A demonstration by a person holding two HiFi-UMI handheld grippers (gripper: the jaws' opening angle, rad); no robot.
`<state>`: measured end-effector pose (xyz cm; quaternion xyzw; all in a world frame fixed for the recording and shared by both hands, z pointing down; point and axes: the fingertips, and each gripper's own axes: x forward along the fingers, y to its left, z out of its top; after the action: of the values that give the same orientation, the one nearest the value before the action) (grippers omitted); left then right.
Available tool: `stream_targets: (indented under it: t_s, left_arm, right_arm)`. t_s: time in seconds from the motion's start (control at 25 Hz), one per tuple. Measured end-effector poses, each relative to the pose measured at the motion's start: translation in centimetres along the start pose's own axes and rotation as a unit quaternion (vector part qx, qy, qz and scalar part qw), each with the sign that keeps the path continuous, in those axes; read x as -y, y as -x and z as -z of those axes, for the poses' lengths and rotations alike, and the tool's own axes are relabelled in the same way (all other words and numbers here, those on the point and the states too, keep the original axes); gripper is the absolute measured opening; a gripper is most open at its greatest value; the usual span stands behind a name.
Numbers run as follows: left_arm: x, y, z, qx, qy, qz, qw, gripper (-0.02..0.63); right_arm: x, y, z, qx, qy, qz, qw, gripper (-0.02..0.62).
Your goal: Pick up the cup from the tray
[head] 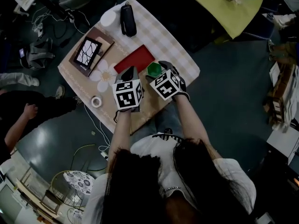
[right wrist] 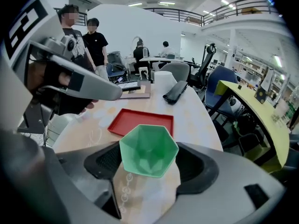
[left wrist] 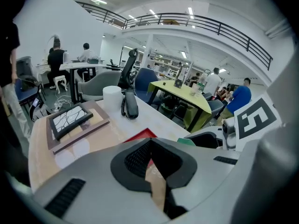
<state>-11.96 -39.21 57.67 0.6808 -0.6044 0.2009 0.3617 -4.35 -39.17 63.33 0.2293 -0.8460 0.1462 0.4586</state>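
Note:
A green hexagonal cup (right wrist: 148, 149) sits between the black pads of my right gripper (right wrist: 149, 164), which is shut on its sides. It is held above the tablecloth, nearer to me than the red tray (right wrist: 140, 122). The tray lies flat with nothing in it. In the head view the cup (head: 154, 69) shows just right of the tray (head: 135, 59), at the tip of the right gripper (head: 158, 72). My left gripper (left wrist: 149, 146) is shut with nothing in it; its tips (head: 129, 73) hover by the tray's near edge.
A black case (head: 127, 18) and a white cylinder (head: 108, 17) stand at the table's far end. A framed picture on a brown board (head: 88, 52) lies at the left, a tape roll (head: 96, 101) near the left edge. People stand beyond the table (right wrist: 96, 36).

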Motion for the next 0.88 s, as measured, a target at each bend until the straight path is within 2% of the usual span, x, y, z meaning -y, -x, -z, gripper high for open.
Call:
stream_targets:
  t_s: [0.12, 0.48, 0.88]
  left_arm:
    - [0.9, -0.1, 0.3, 0.005, -0.027, -0.005, 0.9996, 0.005]
    - [2.9, -0.9, 1.6, -0.001, -0.031, 0.014, 0.9994, 0.005]
    - [2.7, -0.6, 1.8, -0.002, -0.022, 0.018, 0.9996, 0.005]
  right_arm:
    - [0.2, 0.2, 0.9, 0.000, -0.014, 0.005, 1.000, 0.366]
    - [0.9, -0.4, 2.6, 0.002, -0.059, 0.015, 0.998, 0.366]
    - [0.7, -0.5, 3.0, -0.005, -0.053, 0.020, 0.998, 0.367]
